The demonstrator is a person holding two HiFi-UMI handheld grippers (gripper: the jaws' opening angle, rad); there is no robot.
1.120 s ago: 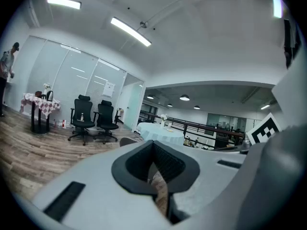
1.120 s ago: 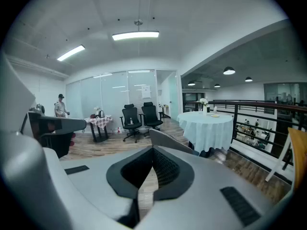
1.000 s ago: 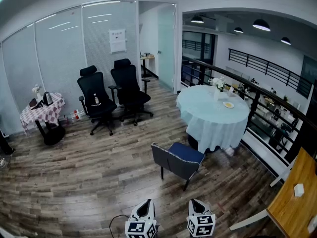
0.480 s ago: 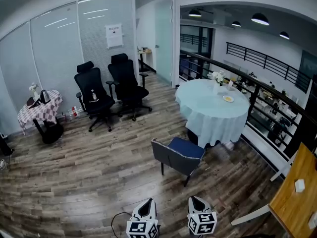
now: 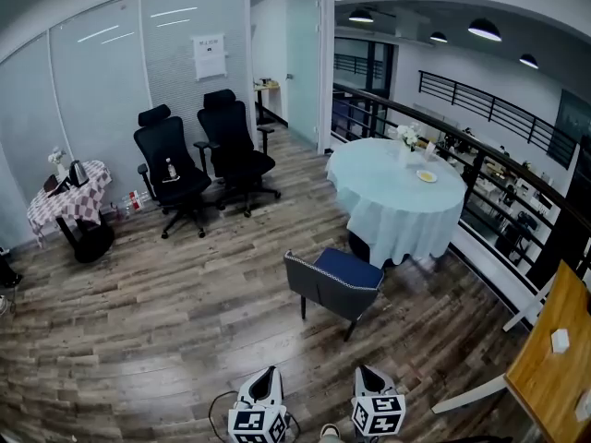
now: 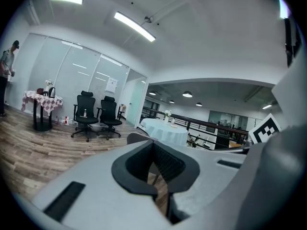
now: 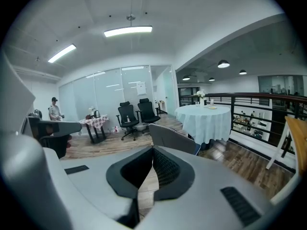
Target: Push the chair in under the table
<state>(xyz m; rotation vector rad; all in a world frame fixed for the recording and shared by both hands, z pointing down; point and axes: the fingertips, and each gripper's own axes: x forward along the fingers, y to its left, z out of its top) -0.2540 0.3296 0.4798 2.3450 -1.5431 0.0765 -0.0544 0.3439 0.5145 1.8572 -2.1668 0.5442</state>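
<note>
A grey chair with a blue seat (image 5: 334, 281) stands on the wooden floor, pulled out from the round table with the pale blue cloth (image 5: 399, 197), its back turned to me. My left gripper (image 5: 267, 379) and right gripper (image 5: 367, 377) hang side by side at the bottom edge of the head view, well short of the chair, both shut and empty. In the left gripper view the chair's backrest (image 6: 139, 137) peeks above the shut left gripper (image 6: 153, 144). In the right gripper view the chair (image 7: 173, 136) stands just beyond the shut right gripper (image 7: 153, 150), with the table (image 7: 204, 119) behind it.
Two black office chairs (image 5: 205, 160) stand by the glass wall. A small checkered table (image 5: 63, 201) is at the left. A black railing (image 5: 480, 178) runs behind the round table. A wooden table (image 5: 554, 363) sits at the right edge. A person (image 7: 54, 110) stands far left.
The view has drifted forward a little toward the chair, and both grippers have sunk slightly in the frame. The chair and table have not moved.
</note>
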